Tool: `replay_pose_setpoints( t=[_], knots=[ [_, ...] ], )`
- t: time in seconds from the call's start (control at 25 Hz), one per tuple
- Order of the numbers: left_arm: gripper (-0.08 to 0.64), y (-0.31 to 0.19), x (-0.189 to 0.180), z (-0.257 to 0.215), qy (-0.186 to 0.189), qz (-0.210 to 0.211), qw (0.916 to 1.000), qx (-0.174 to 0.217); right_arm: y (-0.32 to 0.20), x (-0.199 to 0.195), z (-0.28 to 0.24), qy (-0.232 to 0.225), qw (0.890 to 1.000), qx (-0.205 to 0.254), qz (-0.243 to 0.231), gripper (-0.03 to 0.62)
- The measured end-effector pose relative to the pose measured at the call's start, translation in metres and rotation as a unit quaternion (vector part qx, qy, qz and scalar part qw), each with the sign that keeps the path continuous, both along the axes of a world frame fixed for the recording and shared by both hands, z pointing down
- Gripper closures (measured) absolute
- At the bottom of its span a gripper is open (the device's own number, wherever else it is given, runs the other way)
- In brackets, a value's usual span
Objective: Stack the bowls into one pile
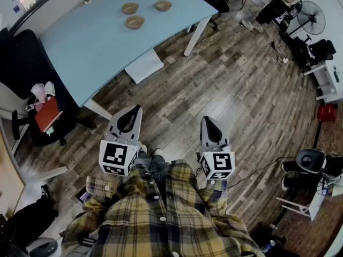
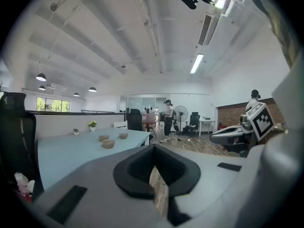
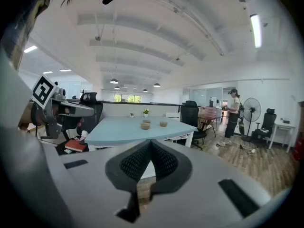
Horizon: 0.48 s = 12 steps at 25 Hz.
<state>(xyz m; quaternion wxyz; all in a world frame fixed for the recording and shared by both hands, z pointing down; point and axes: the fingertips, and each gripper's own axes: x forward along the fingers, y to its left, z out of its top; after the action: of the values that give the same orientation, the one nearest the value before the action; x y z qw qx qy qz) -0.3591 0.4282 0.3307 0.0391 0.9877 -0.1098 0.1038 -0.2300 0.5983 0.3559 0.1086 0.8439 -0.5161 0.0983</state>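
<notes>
So, biggest thing first: the wood floor [image 1: 241, 90] takes up most of the head view, and I'm standing on it well back from the table. The table [image 1: 91, 42] is a long light-blue one on white legs, running off toward the windows. A black office chair [image 1: 27, 52] sits at its left side, with a red book [image 1: 47, 114] on another seat just below it. There's a white slab [image 1: 143, 66] under the table's near edge; might be a panel or a drawer unit, I honestly can't tell from this angle. A standing fan [image 1: 311, 17] is over on the far right.

My left gripper [image 1: 135, 110] and right gripper [image 1: 207, 120] are both held out in front of my plaid shirt [image 1: 161, 213], side by side over bare floor, pointing at the table. In each gripper view the dark pads are pressed together, so both are fully closed and holding nothing.

The three bowls [image 1: 134, 22] are at the far end of the table, close together but each sitting on its own: two further back, one nearer me. None stacked yet. A little potted plant [image 2: 92, 125] stands beyond them by the table's far edge.
</notes>
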Motion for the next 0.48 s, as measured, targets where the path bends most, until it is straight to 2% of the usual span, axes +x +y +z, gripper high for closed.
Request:
replay_pose_setpoints(
  t=[0.28, 0.4, 0.48],
  knots=[
    [0.569, -0.001, 0.005, -0.001, 0.006, -0.012, 0.9999, -0.004, 0.002, 0.008, -0.005, -0.008, 1.000, 0.025, -0.009, 0.583],
    [0.569, -0.004, 0.006, 0.002, 0.008, -0.030, 0.9995, -0.007, 0.003, 0.011, -0.005, -0.025, 0.999, 0.041, -0.023, 0.517],
    [0.569, -0.002, 0.008, 0.002, 0.012, -0.040, 0.9991, -0.009, 0.007, 0.014, -0.005, -0.034, 0.998, 0.046, -0.031, 0.498]
  ],
)
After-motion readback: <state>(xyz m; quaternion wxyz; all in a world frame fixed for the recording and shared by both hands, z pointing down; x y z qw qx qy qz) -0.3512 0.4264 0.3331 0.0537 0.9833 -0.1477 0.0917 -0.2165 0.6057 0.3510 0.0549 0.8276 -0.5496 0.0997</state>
